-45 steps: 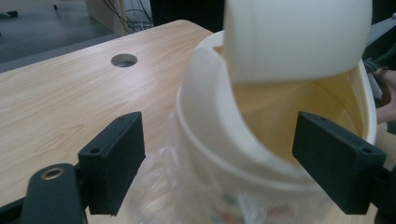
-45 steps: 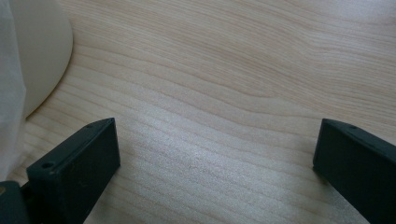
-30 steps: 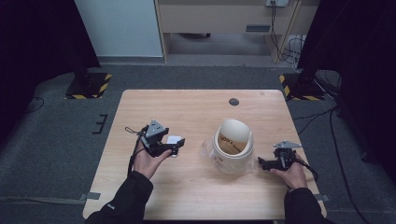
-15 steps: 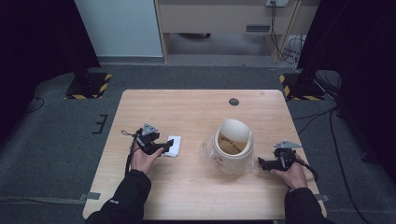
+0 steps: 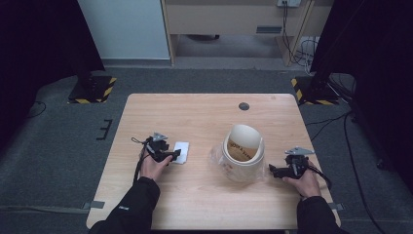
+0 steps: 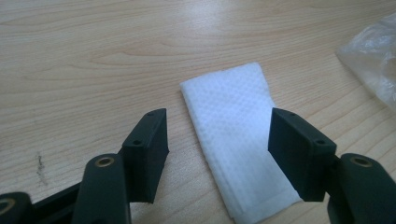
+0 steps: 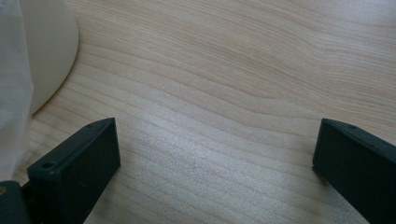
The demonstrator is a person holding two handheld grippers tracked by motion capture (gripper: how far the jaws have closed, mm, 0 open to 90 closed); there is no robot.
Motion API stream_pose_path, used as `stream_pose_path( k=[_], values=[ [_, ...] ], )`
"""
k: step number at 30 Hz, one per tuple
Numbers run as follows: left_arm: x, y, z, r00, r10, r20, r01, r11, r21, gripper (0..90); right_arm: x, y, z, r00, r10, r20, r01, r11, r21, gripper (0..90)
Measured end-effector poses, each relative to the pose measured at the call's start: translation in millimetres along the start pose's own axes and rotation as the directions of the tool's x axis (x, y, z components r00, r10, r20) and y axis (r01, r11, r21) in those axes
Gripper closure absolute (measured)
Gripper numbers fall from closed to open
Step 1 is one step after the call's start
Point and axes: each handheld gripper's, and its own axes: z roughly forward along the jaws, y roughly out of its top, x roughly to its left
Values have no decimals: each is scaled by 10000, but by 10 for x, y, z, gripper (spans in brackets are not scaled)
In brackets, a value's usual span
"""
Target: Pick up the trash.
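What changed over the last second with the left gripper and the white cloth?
The left gripper came down from above the table and set the folded white cloth flat on it; its jaws now stand open on either side of the cloth. The right gripper and the white bucket stayed put.

Left hand-held gripper [image 5: 171, 155] spread wide – right hand-held gripper [image 5: 272, 170] likewise, seemingly low.

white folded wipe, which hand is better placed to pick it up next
Left. The left tool is open with the folded wipe between its jaws. The right tool is across the table, beyond the white bucket.
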Motion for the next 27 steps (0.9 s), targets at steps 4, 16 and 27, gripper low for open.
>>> stream_pose_path(
  k=[4,16,27],
  values=[
    [0,-3,25,10000,4,-61,-4,10000,64,403,0,0,0,10000,-8,-3,8,10000,6,9],
    [-25,5,91,9993,165,-331,-149,9987,485,542,0,0,0,10000,6,-1,-6,10000,-1,9],
    [-79,25,112,9990,250,-362,-230,9981,563,690,0,0,-1,10000,-19,-4,19,10000,4,9]
  ],
)
